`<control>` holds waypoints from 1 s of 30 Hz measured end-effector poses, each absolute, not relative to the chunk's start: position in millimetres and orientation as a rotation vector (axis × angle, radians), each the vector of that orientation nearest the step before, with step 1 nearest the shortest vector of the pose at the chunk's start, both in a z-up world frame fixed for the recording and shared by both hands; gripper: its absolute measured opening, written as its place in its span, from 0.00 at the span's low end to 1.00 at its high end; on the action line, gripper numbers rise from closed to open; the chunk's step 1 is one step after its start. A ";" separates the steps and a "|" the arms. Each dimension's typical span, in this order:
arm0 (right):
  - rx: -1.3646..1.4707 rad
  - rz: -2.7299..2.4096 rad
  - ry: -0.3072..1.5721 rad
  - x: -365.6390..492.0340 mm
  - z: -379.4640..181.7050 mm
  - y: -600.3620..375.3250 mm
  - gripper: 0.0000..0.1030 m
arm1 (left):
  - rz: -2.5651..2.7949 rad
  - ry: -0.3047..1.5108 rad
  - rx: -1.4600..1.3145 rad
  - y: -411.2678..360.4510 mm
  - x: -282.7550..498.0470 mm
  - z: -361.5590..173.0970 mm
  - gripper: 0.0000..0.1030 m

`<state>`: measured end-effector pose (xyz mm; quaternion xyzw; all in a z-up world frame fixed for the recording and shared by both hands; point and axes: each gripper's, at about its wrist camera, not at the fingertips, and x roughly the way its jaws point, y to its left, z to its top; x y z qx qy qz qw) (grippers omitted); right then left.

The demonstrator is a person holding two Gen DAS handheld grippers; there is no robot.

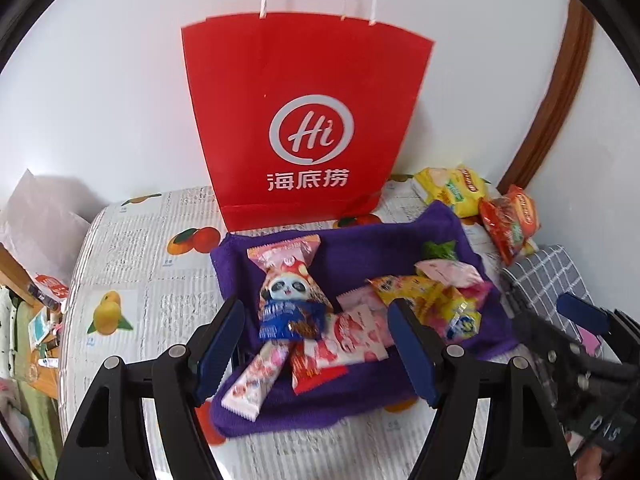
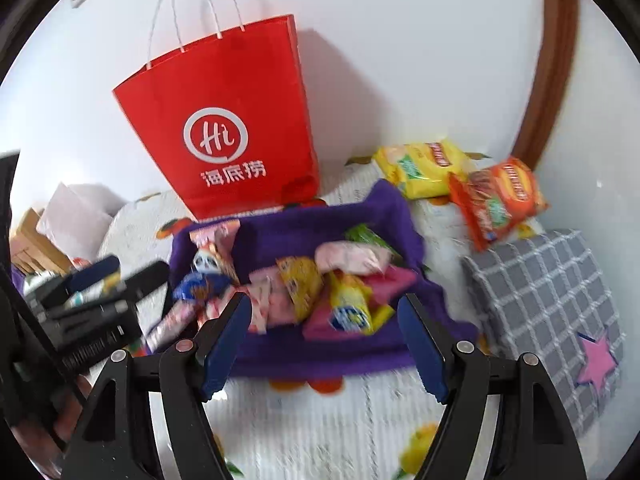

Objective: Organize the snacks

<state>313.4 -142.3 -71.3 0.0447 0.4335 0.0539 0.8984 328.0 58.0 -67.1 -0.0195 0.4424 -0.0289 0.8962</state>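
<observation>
I hold the left hand-held gripper (image 1: pixel 316 344) spread wide above a panda-print snack packet (image 1: pixel 290 296), gripping nothing. My right hand-held gripper (image 2: pixel 324 340) is likewise wide apart and empty, poised over a yellow snack packet (image 2: pixel 350 308). Both packets lie among a heap of small snacks on a purple cloth (image 1: pixel 360 248) spread on the fruit-patterned desk (image 1: pixel 128 264). A red paper bag (image 1: pixel 304 120) stands upright behind the cloth. A yellow chip bag (image 2: pixel 424 168) and an orange chip bag (image 2: pixel 496 200) lie to its right, beside a grey checked cushion (image 2: pixel 536 296).
</observation>
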 end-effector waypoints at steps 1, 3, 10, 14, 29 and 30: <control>0.082 0.100 0.891 299.9 -68.5 -145.7 0.73 | -0.065 0.910 -0.044 57.6 320.0 -65.0 0.71; 0.083 0.094 0.881 279.8 -64.7 -150.1 0.78 | -0.086 0.914 -0.051 53.9 298.1 -61.9 0.74; 0.100 0.094 0.828 196.2 -51.4 -161.2 0.91 | -0.100 0.864 -0.042 42.5 207.1 -40.9 0.85; 0.090 0.084 0.804 148.4 -46.8 -166.4 0.96 | -0.093 0.823 -0.018 35.9 158.3 -28.9 0.92; 0.103 0.027 0.745 12.5 -38.2 -190.9 0.99 | -0.064 0.744 0.028 4.3 38.0 -7.3 0.92; 0.105 0.026 0.741 6.9 -37.8 -192.0 0.99 | -0.062 0.741 0.028 2.7 34.0 -6.6 0.92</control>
